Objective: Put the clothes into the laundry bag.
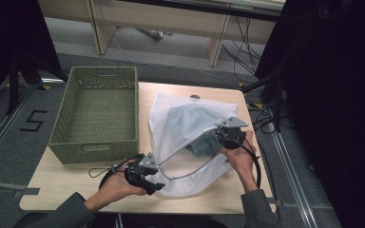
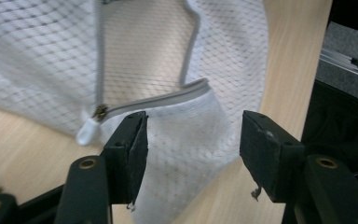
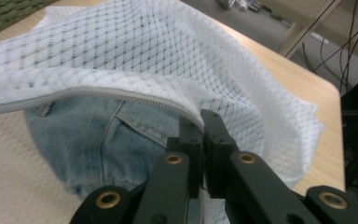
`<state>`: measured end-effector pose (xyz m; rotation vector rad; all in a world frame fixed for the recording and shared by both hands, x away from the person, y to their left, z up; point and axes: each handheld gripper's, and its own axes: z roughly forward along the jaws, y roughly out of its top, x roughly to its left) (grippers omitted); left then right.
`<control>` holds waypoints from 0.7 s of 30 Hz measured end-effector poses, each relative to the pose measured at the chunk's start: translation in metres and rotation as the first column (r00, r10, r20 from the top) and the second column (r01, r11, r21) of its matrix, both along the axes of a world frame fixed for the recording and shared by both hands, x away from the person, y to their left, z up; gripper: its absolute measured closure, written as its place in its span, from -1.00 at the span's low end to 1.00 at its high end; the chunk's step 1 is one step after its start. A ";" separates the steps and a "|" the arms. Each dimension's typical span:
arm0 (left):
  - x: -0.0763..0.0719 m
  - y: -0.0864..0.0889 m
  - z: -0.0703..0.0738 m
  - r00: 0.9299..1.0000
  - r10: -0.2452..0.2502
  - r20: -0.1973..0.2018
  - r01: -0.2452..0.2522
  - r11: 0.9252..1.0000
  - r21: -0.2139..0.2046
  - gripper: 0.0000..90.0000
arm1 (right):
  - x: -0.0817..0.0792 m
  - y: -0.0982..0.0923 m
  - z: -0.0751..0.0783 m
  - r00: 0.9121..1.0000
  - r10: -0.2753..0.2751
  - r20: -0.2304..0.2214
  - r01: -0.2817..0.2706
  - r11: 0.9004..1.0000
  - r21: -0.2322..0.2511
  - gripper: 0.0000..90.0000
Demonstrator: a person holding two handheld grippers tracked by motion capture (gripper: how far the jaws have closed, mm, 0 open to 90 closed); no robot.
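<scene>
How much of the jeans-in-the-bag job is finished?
Done: the jeans lie mostly inside the white mesh bag. In hand: the right hand-held gripper pinches the bag's zipper edge, while the left hand-held gripper is open around a corner. Left: the zipper is still unzipped; the green basket is empty.

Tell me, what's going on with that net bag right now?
Right gripper shut on mesh laundry bag zipper edge. Left gripper open at bag corner. Jeans inside. Nothing in the way.

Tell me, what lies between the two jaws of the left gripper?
In the left gripper view, a corner of the white mesh bag lies between the open jaws of the left gripper; neither jaw presses it.
</scene>
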<state>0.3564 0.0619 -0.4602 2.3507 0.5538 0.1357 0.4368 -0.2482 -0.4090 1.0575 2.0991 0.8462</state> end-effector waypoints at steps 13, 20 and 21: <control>0.004 0.020 0.000 0.995 0.095 -0.025 -0.096 0.995 -0.031 -0.11 | -0.073 -0.005 -0.001 0.985 0.152 -0.085 -0.155 0.988 -0.027 0.99; 0.006 0.030 0.002 0.998 0.067 -0.010 -0.066 0.997 0.037 -0.15 | -0.067 0.002 -0.052 0.956 0.137 -0.261 -0.171 0.979 -0.113 0.80; 0.005 0.028 -0.001 0.994 0.107 -0.031 -0.108 0.994 -0.014 -0.15 | -0.066 0.000 -0.053 0.958 0.134 -0.253 -0.165 0.981 -0.105 0.69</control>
